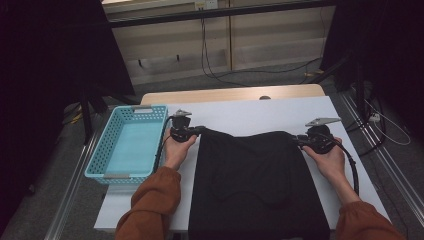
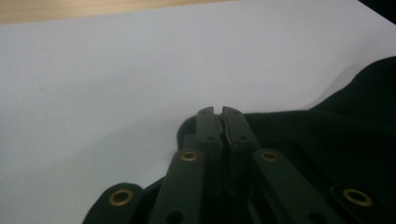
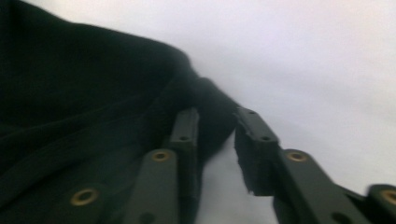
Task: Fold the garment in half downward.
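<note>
**Both far corners of the black garment in hand**

I have the black garment (image 1: 257, 185) spread over the white table (image 1: 280, 112), filling it from centre down to 6 o'clock. My left gripper (image 2: 218, 111) is pinched tight on the corner at 10 o'clock, jaws almost touching with cloth between them. My right gripper (image 3: 214, 123) sits at 2 o'clock with its jaws parted around the other corner, not yet clamped. I judge the 2 grips are meant for a fold. The blue basket (image 1: 100, 155) waits at 9 o'clock

The black garment (image 1: 257, 185) runs off the high view's bottom edge.
</note>
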